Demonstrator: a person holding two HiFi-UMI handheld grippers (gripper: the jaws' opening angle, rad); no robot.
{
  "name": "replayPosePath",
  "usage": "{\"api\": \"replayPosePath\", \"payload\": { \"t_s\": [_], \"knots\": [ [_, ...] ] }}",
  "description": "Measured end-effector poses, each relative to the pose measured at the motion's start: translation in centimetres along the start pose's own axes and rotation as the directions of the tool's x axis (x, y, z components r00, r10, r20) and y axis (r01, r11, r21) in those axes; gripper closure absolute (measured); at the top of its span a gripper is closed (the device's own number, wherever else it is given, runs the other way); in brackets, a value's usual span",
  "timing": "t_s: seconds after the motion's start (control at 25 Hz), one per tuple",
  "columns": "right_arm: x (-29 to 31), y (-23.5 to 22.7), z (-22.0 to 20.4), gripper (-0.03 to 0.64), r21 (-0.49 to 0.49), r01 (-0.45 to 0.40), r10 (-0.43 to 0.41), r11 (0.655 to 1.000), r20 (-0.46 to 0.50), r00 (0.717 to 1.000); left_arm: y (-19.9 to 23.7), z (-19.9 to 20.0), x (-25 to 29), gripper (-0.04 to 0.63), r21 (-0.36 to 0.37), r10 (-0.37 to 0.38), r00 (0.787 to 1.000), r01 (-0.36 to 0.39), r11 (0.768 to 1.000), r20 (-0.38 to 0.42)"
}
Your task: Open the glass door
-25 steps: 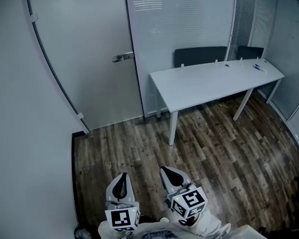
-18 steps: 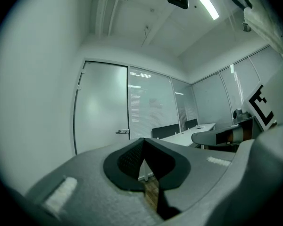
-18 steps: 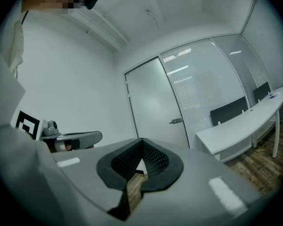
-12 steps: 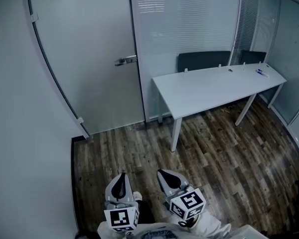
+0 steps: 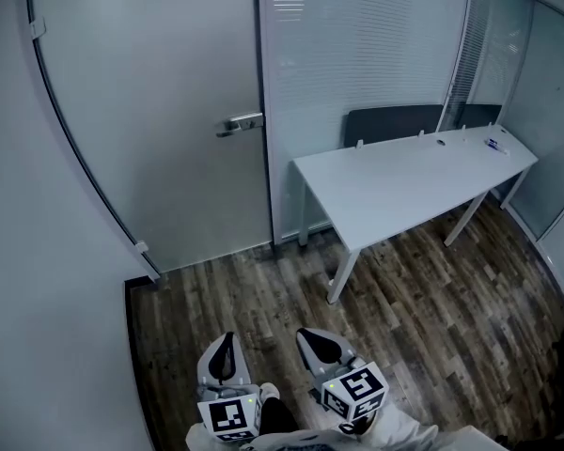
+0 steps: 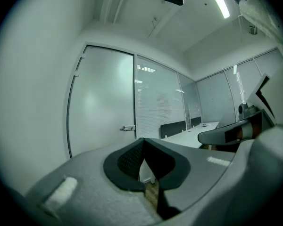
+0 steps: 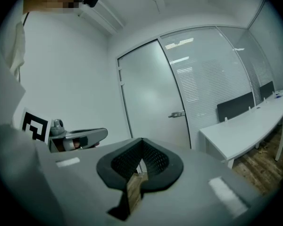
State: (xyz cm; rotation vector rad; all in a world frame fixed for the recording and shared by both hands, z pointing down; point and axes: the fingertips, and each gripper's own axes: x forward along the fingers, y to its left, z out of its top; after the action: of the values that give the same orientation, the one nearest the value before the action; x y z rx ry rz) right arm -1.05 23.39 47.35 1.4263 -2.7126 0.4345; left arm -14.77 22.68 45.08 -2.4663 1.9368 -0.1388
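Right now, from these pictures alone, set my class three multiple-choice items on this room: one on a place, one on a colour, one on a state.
1. In the head view, where on the glass door does the handle sit?
A. At its right edge, next to the glass wall with blinds
B. At its left edge
C. At its foot

2. What colour is the top of the table?
A. Black
B. White
C. Brown

3. How do the jaws of the left tool stand?
A. Together, with nothing between them
B. Wide apart
C. Clamped on a pen

Answers:
1 A: the handle lies against the frame beside the glass wall with blinds.
2 B: the top is plain white above the brown floor.
3 A: the left gripper view shows the pads meeting, with nothing between them.
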Motion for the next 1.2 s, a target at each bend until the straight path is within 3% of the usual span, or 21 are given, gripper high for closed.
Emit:
{"api": "replayPosePath", "payload": {
  "t_s": [0.28,0.72,0.92,1.2],
  "knots": [
    [8.3,0.4,1.6,0.612,-0.027,-0.003,0.002,1.0,-0.018,1.0,7.6,-0.4,5.7,0.592,-0.029,0.027,1.0,-0.027,0.999,-0.009],
    [16.8,-0.3,2.7,0.612,-0.037,0.017,-0.019,0.999,-0.038,0.999,13.8,-1.6,10.5,0.592,-0.054,0.035,0.999,-0.036,0.998,-0.016],
    [18.0,-2.0,2.9,0.612,-0.026,0.051,-0.052,0.998,-0.044,0.998,13.8,-0.8,13.6,0.591,-0.067,0.001,1.0,-0.002,0.998,-0.001],
    [21.2,-6.9,2.7,0.612,0.017,0.078,-0.077,0.997,-0.033,0.996,12.1,-1.9,19.0,0.591,-0.032,-0.049,0.999,0.048,0.998,-0.014]
  ]
}}
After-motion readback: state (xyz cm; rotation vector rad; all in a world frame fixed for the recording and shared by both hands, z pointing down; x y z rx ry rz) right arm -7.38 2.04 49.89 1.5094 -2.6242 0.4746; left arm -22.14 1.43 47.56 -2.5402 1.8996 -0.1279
